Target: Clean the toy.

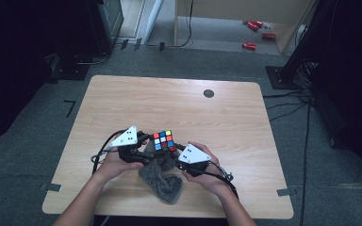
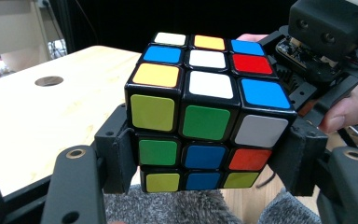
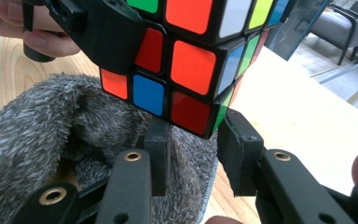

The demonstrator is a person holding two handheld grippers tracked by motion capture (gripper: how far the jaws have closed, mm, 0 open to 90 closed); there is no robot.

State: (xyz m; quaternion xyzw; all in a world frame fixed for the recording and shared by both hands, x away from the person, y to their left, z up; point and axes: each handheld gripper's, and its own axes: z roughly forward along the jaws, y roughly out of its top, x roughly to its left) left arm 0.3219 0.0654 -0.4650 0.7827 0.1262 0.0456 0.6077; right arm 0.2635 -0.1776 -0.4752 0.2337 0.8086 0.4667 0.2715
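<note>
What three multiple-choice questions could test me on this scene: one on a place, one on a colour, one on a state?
1. Where does the grey fuzzy cloth lie?
A at the table's far edge
B on the table, under the cube
C on the floor

2. What colour is the middle sticker on the cube's top face?
A white
B green
C orange

3. How is the cube kept up?
A resting flat on the wood
B clamped between the left gripper's jaws
C held in bare fingers

Answers: B, the cloth spreads beneath the raised cube. A, the left gripper view shows white at the centre. B, black pads press on two opposite sides.
</note>
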